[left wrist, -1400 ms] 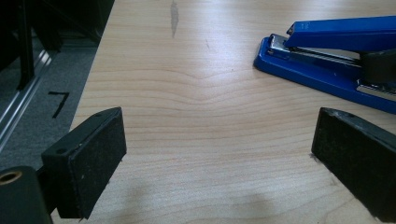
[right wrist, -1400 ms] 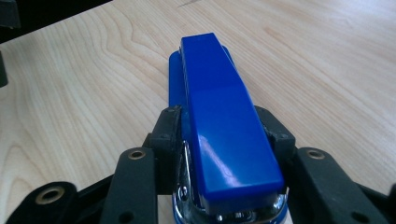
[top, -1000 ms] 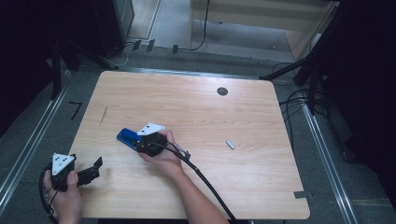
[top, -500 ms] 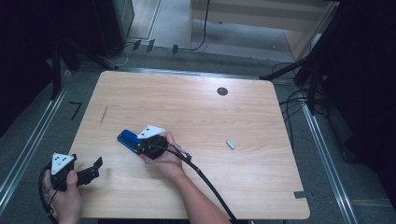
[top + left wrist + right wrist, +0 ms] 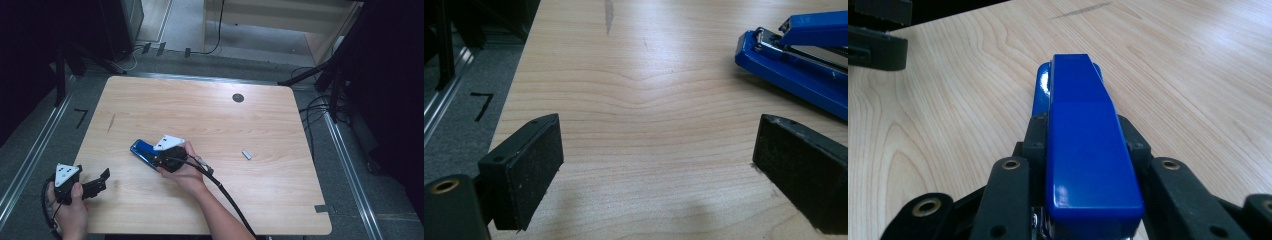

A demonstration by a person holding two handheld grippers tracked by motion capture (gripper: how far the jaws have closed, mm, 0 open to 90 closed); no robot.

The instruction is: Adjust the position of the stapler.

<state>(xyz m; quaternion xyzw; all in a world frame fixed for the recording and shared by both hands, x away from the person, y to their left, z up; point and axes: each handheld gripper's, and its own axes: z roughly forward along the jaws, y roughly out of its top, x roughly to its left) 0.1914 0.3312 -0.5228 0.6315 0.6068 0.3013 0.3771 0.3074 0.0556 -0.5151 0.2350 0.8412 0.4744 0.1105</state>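
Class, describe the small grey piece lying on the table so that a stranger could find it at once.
Start at the wooden table and look to its right half, past the blue stapler held in the right gripper. There a small grey piece lies alone on bare wood, much smaller than the stapler and untouched.

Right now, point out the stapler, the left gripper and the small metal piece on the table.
stapler (image 5: 1088, 145), right gripper view, top of its blue cover.
left gripper (image 5: 102, 180), high view, between its jaw tips.
metal piece (image 5: 246, 154), high view, its middle.

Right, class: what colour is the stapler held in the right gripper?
Blue. The stapler shows best in the right gripper view, clamped between the right gripper's black jaws.
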